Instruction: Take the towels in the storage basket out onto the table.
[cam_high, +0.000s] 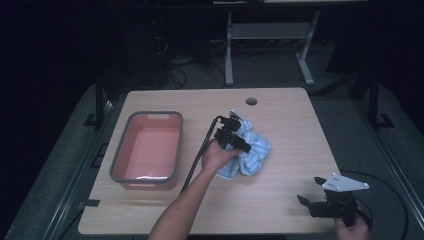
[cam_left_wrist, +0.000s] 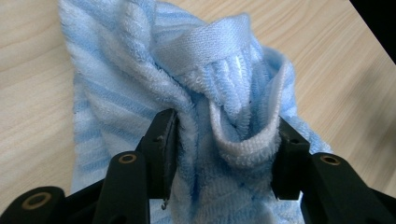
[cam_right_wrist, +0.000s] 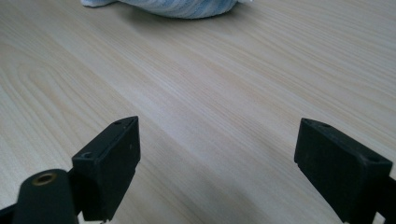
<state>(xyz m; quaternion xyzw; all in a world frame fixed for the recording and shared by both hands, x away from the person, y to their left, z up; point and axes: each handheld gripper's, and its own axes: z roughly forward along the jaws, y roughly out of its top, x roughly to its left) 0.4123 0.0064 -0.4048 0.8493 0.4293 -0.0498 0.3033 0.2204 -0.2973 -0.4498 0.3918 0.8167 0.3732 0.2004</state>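
Note:
A crumpled blue-and-white striped towel (cam_high: 256, 151) lies a little right of the middle of the wooden table (cam_high: 270, 210). My left gripper (cam_high: 245, 145) is down on its left part. In the left gripper view the two black jaws press on either side of a bunched fold of the towel (cam_left_wrist: 140, 70), so the left gripper (cam_left_wrist: 224, 140) is shut on it. My right gripper (cam_high: 308, 189) rests low near the table's front right corner, jaws wide apart and pointing left. Between its fingers (cam_right_wrist: 217, 154) is bare wood, and the towel (cam_right_wrist: 177, 7) lies far ahead.
A pink tub with a grey rim (cam_high: 119, 150) stands on the left side of the table. A cable hole (cam_high: 251, 101) sits near the back edge. Beyond the table, a desk frame and cables stand on the dark floor.

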